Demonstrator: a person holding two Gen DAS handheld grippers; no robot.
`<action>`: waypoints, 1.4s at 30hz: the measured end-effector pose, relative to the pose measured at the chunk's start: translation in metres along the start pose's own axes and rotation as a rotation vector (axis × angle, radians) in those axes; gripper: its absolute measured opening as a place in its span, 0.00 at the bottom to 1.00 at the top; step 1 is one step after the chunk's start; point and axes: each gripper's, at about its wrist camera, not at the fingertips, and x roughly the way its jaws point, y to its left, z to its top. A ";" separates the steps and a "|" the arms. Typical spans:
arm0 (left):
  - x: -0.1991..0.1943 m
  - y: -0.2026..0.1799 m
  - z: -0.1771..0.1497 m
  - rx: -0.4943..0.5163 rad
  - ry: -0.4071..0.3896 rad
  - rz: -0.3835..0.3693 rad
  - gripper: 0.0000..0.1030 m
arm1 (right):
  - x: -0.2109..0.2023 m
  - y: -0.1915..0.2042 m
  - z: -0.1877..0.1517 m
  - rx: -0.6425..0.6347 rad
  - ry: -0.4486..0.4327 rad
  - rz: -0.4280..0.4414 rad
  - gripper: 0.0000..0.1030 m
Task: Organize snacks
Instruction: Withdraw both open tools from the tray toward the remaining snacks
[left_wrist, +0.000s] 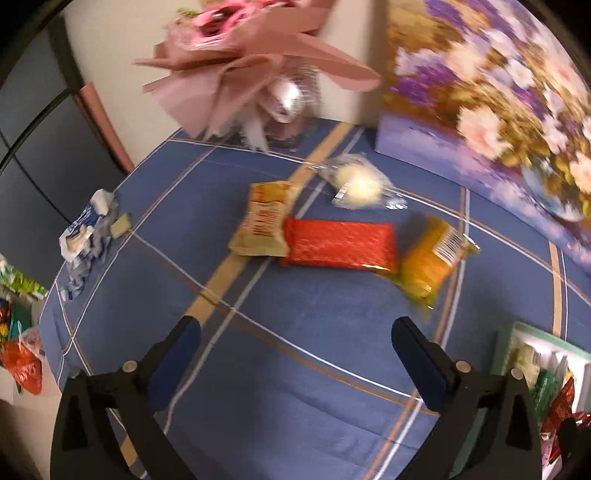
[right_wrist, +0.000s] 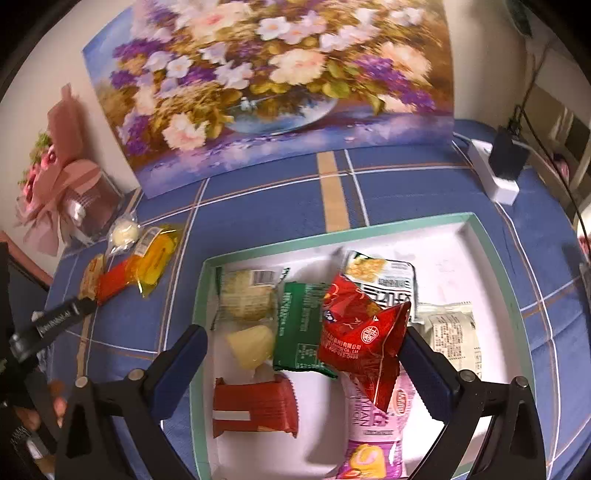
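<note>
1. Left wrist view: left gripper (left_wrist: 295, 354) hangs over the blue plaid table (left_wrist: 295, 369), jaws spread wide, nothing between them.
2. Ahead of it, four snacks lie loose on the table in a rough row: cream packet (left_wrist: 264, 221) touching the red bar (left_wrist: 338, 243), orange packet (left_wrist: 430, 264) at the bar's other end, clear-wrapped white ball (left_wrist: 360, 184) just behind them.
3. Crumpled blue-white wrapper (left_wrist: 86, 236) sits well apart at the left table edge.
4. Pink bouquet (left_wrist: 251, 66) and flower painting (left_wrist: 491, 103) stand at the back of the table.
5. Right wrist view: right gripper (right_wrist: 304, 365) is over the white tray (right_wrist: 454, 251) with a green rim, jaws wide open, gripping nothing.
6. Red pouch (right_wrist: 364, 336) lies in the tray between the jaws, its corner at or against the right finger; contact unclear.
7. Also in the tray: green packet (right_wrist: 301, 325), red wafer pack (right_wrist: 255, 410), pale jelly cup (right_wrist: 251, 345), pink packet (right_wrist: 373, 435) under the red pouch, white packets toward the back and right.
8. White power strip (right_wrist: 491, 173) with a black plug lies at the far right of the table.
</note>
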 end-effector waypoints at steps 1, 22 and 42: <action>0.000 0.005 0.001 -0.010 0.001 -0.002 1.00 | -0.001 0.003 0.000 -0.007 -0.004 0.003 1.00; 0.019 0.071 0.012 -0.151 0.069 -0.071 1.00 | 0.006 -0.014 -0.001 0.037 -0.007 -0.082 1.00; 0.058 0.086 0.052 -0.157 0.134 -0.234 1.00 | 0.024 0.118 0.041 -0.074 0.026 0.086 1.00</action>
